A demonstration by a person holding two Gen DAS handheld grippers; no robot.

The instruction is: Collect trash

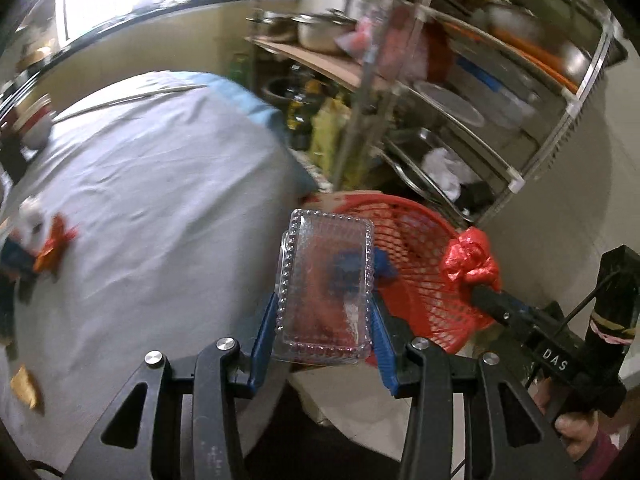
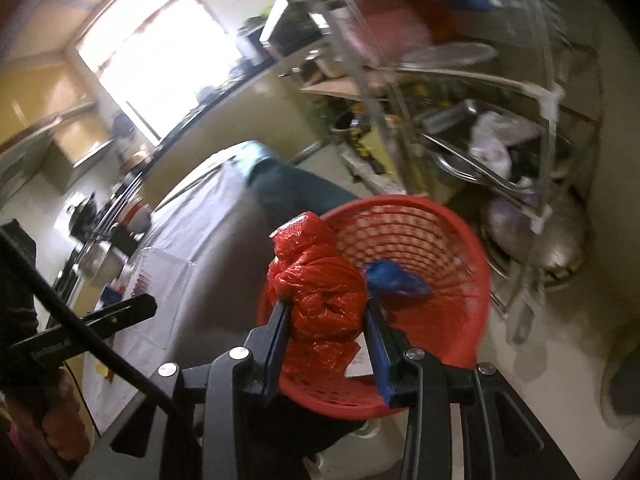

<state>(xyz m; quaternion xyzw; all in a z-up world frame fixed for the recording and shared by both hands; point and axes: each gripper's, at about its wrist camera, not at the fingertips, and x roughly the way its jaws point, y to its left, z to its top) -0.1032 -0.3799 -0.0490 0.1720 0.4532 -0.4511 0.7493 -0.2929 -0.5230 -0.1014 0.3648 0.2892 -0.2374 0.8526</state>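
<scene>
Left hand-held gripper (image 1: 324, 300): blue pads clamped on the two long sides of a clear rectangular plastic clamshell container (image 1: 326, 288), which stands upright between the fingers. Container held over the near rim of a red round plastic lattice basket (image 1: 416, 256).

Right hand-held gripper (image 2: 326, 312): jaws closed on a crumpled red plastic bag (image 2: 318, 288), the bundle sticking up past the fingertips. Bag sits above the basket's near-left rim; the basket's mouth opens just ahead of the gripper. A blue crumpled plastic piece (image 2: 394, 278) lies inside the basket, just right of the bag.

Left of the left gripper: a surface under a pale grey cloth (image 1: 160, 200) with an orange-red crumpled wrapper (image 1: 56, 244) and a brown scrap (image 1: 26, 386) lying on it, well apart from the basket.

Beyond the basket: metal wire rack (image 1: 500, 128) holding pans and trays; contents blurred.
</scene>
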